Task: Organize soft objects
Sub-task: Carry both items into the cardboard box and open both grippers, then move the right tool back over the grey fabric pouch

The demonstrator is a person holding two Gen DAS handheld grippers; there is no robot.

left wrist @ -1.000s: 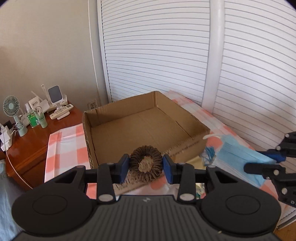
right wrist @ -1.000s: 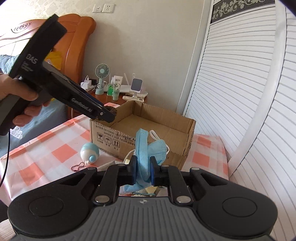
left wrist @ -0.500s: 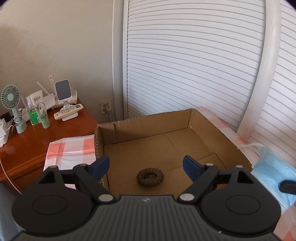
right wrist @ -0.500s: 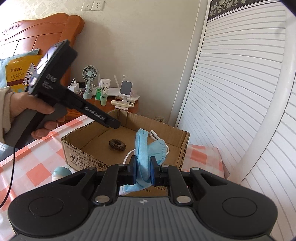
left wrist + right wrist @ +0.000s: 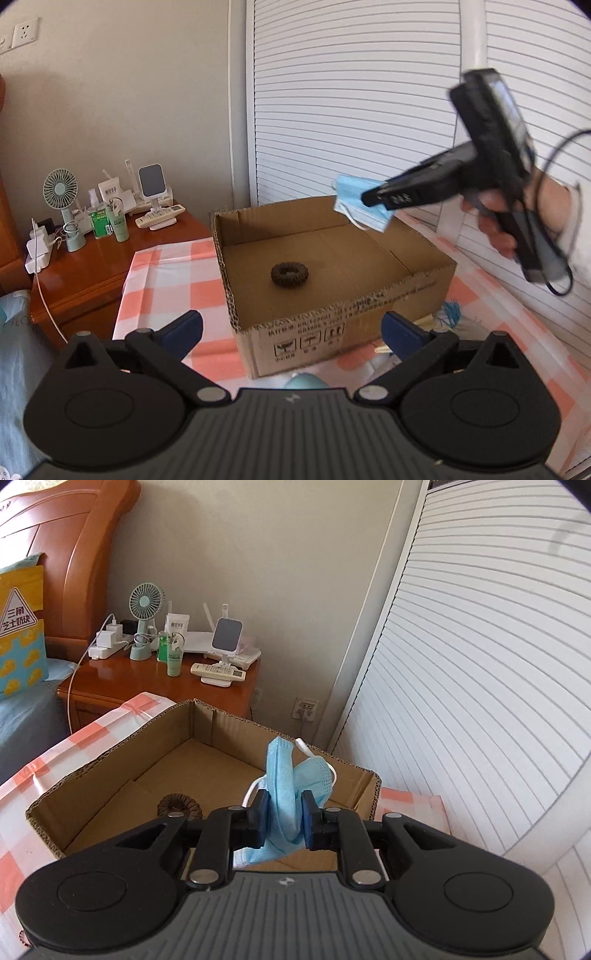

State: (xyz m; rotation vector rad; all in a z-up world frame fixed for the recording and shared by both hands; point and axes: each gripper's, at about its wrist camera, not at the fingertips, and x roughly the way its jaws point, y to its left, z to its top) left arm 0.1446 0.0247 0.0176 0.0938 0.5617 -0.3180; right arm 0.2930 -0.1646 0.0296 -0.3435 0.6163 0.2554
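An open cardboard box (image 5: 343, 325) stands on the checked tablecloth. A brown hair scrunchie (image 5: 289, 274) lies on its floor; it also shows in the right wrist view (image 5: 180, 805). My left gripper (image 5: 291, 330) is open and empty, in front of the box's near wall. My right gripper (image 5: 283, 818) is shut on a blue face mask (image 5: 286, 779) and holds it above the box (image 5: 110, 760). In the left wrist view the mask (image 5: 360, 203) hangs over the box's far right corner from my right gripper (image 5: 369, 194).
A wooden nightstand (image 5: 92, 266) at the left carries a small fan (image 5: 61, 192), bottles, chargers and a remote. White louvred doors (image 5: 351, 92) stand behind the box. A pale blue round object (image 5: 306, 380) and blue-tasselled items (image 5: 448, 312) lie on the cloth near the box.
My left gripper opened and dropped the scrunchie into the box, then pulled back to the box's front. My right gripper carried the mask up and over the box.
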